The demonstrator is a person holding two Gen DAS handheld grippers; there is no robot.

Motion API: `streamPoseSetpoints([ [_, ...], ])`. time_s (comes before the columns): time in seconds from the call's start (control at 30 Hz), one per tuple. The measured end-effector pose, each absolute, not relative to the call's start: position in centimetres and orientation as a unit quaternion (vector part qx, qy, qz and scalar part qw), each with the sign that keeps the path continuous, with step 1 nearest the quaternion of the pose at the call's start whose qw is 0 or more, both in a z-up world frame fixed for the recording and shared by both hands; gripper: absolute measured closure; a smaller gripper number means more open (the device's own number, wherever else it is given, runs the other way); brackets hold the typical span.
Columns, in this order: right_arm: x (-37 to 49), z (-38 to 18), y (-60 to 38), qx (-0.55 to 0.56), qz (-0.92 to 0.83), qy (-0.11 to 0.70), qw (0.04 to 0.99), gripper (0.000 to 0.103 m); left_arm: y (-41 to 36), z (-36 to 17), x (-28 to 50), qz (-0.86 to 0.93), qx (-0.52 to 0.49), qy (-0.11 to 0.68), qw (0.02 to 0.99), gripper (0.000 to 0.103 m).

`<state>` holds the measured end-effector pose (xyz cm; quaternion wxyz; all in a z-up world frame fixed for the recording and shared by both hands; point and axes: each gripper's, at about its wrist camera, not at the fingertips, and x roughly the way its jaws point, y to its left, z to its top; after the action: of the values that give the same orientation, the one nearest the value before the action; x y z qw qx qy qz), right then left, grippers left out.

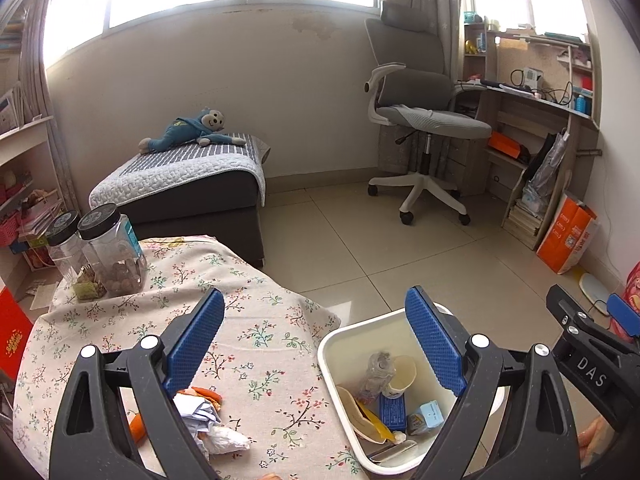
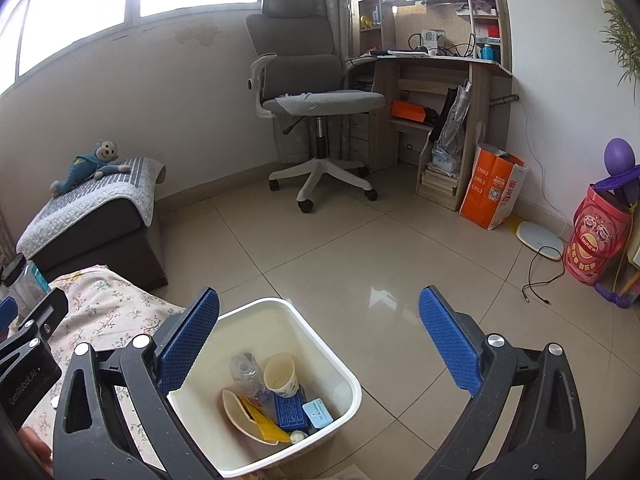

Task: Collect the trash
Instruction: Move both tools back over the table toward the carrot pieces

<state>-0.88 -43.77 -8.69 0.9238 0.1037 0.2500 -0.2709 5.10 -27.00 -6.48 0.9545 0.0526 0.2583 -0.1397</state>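
"DAS" reads white on my right gripper [image 1: 624, 316] seen from the left view; "GenRobot.AI" on my left gripper [image 2: 8, 312] from the right. Both sets of jaws gape wide, holding nothing. The white trash bin [image 2: 344, 376] sits on the tile beside the floral tablecloth [image 1: 256, 320], holding a paper cup [image 2: 280, 374], crushed bottle [image 2: 244, 370] and blue cartons (print unreadable). Crumpled wrappers [image 1: 208, 420] lie on the cloth, partly hidden behind my left finger.
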Motion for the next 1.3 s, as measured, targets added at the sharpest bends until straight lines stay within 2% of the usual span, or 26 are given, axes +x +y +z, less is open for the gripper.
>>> streamPoseSetpoints([
  [0.87,2.4,-10.2,-29.9,0.010,-0.127,0.312,0.941,0.007,-12.1,-8.7,5.0,-0.026,0.039,0.294,0.955,0.014],
  [1.3,5.7,-14.8,-22.5,-0.034,0.008,0.422,0.906,0.007,-3.6,-9.5,6.2,0.034,0.008,0.331,0.943,0.014],
])
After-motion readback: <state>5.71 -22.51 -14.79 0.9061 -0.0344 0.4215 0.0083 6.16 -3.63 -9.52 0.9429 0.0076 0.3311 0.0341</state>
